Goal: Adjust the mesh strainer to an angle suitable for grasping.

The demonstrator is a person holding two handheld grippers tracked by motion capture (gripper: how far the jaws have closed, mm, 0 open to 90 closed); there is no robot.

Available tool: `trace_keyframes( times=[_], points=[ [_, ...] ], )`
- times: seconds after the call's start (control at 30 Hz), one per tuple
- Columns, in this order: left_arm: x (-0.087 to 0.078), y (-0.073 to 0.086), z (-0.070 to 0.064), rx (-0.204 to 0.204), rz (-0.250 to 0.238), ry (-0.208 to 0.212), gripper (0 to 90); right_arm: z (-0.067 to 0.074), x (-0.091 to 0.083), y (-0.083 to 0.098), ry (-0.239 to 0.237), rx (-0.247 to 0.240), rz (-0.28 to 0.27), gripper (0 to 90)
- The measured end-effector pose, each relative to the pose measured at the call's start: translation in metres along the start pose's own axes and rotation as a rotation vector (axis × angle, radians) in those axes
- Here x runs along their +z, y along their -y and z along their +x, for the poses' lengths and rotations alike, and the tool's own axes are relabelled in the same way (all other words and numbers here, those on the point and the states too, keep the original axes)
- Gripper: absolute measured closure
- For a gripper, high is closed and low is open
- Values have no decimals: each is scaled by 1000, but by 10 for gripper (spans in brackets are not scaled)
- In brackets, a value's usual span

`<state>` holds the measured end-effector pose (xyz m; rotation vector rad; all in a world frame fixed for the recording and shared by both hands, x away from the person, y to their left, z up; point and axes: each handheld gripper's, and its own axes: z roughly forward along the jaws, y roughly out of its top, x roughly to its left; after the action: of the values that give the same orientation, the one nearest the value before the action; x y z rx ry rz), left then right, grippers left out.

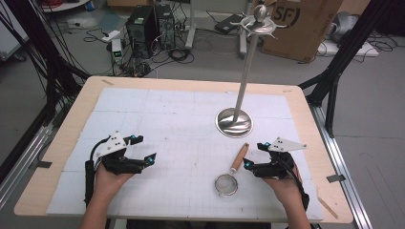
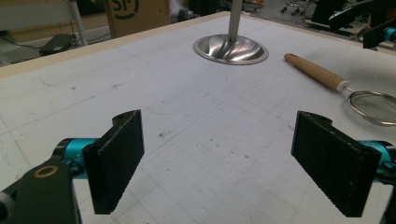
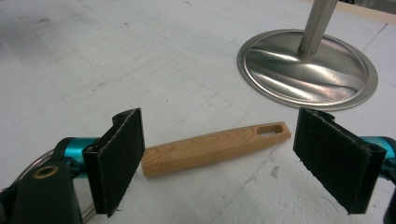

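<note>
— Looking from the left, what do you see?
— One left tongs, spread wide, nothing inside. Then one little strainer lying flat on the white tabletop.
— And next?
— One shiny stand just behind it. One right tongs, spread too, around its wooden handle, not pinching.

A polished metal stand with a mirror-bright, rippled base gleams on a matt white gridded mat, scuffed and smudged, laid over a pale wooden table. The strainer pairs a smooth, light-grained wooden handle with a wire rim and what looks like fine metal mesh. Matt black, finely ribbed pads face the right gripper and left gripper, beside glossy teal fittings
</note>
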<state>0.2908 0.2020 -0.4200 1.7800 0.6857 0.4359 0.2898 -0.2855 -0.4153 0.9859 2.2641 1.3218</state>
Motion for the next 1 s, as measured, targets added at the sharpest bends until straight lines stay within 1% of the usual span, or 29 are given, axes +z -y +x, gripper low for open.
trace_keyframes(
  times=[0.03, 0.07, 0.23, 0.33, 0.43, 0.53, 0.77, 0.83, 0.9, 0.93, 0.97, 1.0],
  points=[
    [0, 0, 0, -3, 2, -1, 177, 0, 1, 0, 0, 0, 2, 156],
    [1, 0, 0, 2, 7, 0, 177, -1, 1, 1, 1, -3, 2, 156],
    [2, 0, -2, 6, 10, 1, 178, -1, 0, 2, 5, -2, 3, 156],
    [2, 0, -2, 5, 6, 5, 178, 1, 0, 1, 9, 0, 0, 156],
    [2, 0, -2, 7, 11, 5, 178, 2, 1, 0, 5, -13, -4, 168],
    [3, 1, -2, 6, 11, 10, 178, 4, 2, 0, 3, -10, -2, 175],
    [5, 1, -2, 10, 16, 6, 179, 3, 2, 1, -3, -8, 0, 242],
    [5, 1, -2, 9, 17, 6, 179, 3, 2, 2, -10, -2, 5, 287],
    [5, 2, -2, 8, 19, 7, 179, 3, 3, 2, -11, -10, 6, 316],
    [5, 2, -2, 8, 19, 9, 179, 3, 3, 2, -11, -10, 6, 316],
    [5, 2, -2, 13, 21, 9, 180, 4, 3, 2, -14, -10, 9, 355],
    [5, 2, -3, 12, 20, 9, 180, 5, 3, 1, -14, -14, 9, 374]
  ],
)
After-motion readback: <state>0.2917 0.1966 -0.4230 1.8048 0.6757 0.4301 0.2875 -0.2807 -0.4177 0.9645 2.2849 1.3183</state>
